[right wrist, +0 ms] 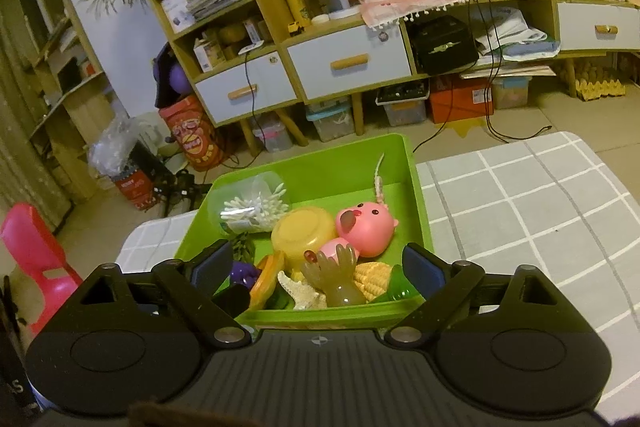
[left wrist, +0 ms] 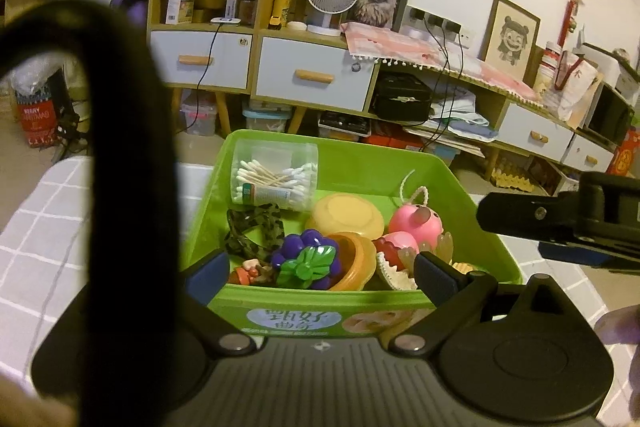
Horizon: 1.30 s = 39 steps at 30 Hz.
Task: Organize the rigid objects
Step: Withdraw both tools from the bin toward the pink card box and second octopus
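Both grippers, left and right, spread wide, empty, over green bin. Only right view shows translucent hand toy, upright, fingers up.

Bin sits on the table, cabinets behind it across the floor. Inside, cotton swab box at far left corner; round lid near centre, pig toy to its right. Grape toy and hand figure against the near wall, grape left of hand.
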{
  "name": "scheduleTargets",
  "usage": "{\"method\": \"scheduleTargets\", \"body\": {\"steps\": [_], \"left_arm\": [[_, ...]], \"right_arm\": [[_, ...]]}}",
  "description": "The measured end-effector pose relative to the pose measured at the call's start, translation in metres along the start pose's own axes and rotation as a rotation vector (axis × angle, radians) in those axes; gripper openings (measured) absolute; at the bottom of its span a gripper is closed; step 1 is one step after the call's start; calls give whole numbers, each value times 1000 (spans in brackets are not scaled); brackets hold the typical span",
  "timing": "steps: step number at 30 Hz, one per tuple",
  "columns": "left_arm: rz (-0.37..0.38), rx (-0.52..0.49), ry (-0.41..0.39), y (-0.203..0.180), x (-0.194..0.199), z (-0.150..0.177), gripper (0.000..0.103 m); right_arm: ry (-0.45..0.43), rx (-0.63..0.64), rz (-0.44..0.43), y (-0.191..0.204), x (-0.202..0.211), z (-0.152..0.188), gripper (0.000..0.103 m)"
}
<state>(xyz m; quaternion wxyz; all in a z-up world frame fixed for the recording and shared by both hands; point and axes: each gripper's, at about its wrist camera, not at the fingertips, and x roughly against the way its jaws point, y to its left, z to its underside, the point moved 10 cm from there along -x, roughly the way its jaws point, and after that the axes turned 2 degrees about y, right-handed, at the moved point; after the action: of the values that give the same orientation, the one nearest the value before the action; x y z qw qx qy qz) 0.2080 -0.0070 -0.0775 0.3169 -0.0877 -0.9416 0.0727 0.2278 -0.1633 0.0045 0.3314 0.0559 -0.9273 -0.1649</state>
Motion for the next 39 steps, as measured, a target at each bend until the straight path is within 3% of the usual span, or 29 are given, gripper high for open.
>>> {"method": "scheduleTargets", "body": {"steps": [10,16,25,39], "left_arm": [[-19,-76,10,19,22,7,75],[-31,-103,32,38,32,16,75],[-36,-96,91,63,40,32,75],[-34,-89,175,75,33,55,74]], "right_arm": [[35,28,66,-12,13,11,94],[109,4,93,-23,12,31,94],[163,38,150,-39,16,51,94],[217,118,147,-30,15,75,95]]}}
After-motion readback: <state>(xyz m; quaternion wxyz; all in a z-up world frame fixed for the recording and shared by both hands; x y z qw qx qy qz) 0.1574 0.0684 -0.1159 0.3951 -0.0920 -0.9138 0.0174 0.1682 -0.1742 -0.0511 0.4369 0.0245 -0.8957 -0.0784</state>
